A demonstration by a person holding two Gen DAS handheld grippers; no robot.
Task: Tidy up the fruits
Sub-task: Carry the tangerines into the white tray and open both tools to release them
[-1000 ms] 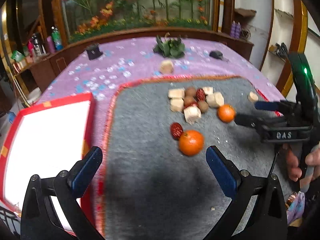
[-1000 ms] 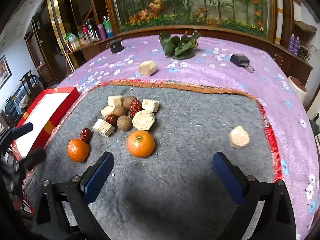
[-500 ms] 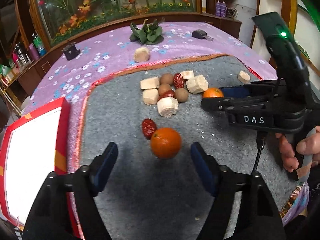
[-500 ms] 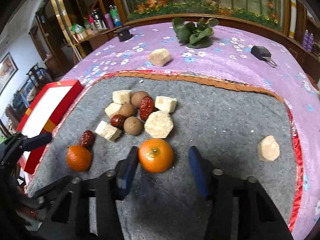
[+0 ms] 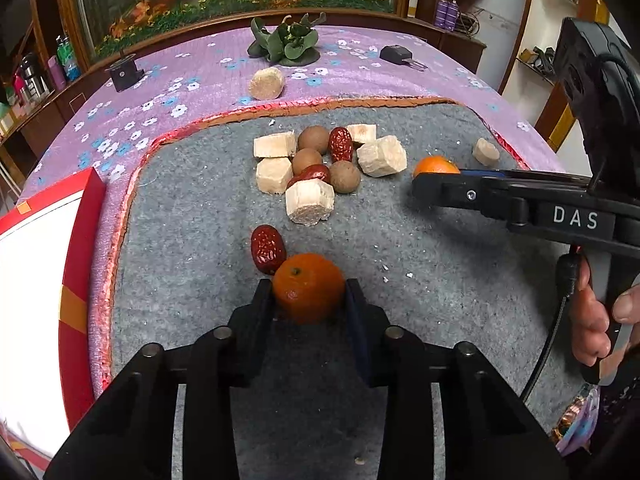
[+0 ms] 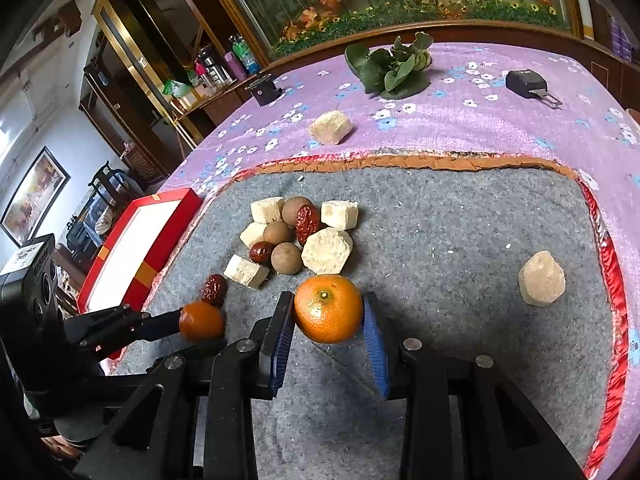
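Observation:
In the left wrist view my left gripper [image 5: 309,286] has its jaws closing, both pads touching the sides of an orange [image 5: 306,294] on the grey felt mat [image 5: 188,240]. A red date [image 5: 267,249] lies against that orange. In the right wrist view my right gripper [image 6: 328,300] is likewise closing, its blue pads [image 6: 374,340] against a second orange [image 6: 329,314]. That second orange [image 5: 435,165] shows behind the right gripper's fingers [image 5: 444,192] in the left view. The left gripper's orange [image 6: 200,321] sits at the lower left of the right view.
A pile of red dates, brown longans and pale chunks [image 5: 312,168] lies mid-mat. A red-rimmed white tray [image 5: 76,240] sits to the left. One pale lump [image 6: 541,278] rests near the mat's right edge. On the purple cloth are another chunk [image 5: 266,83], leafy greens [image 5: 286,42] and small black items.
Both grippers went from wide open to closed onto their oranges. The left gripper moved forward and down to its orange; the right one tilted down over its own.

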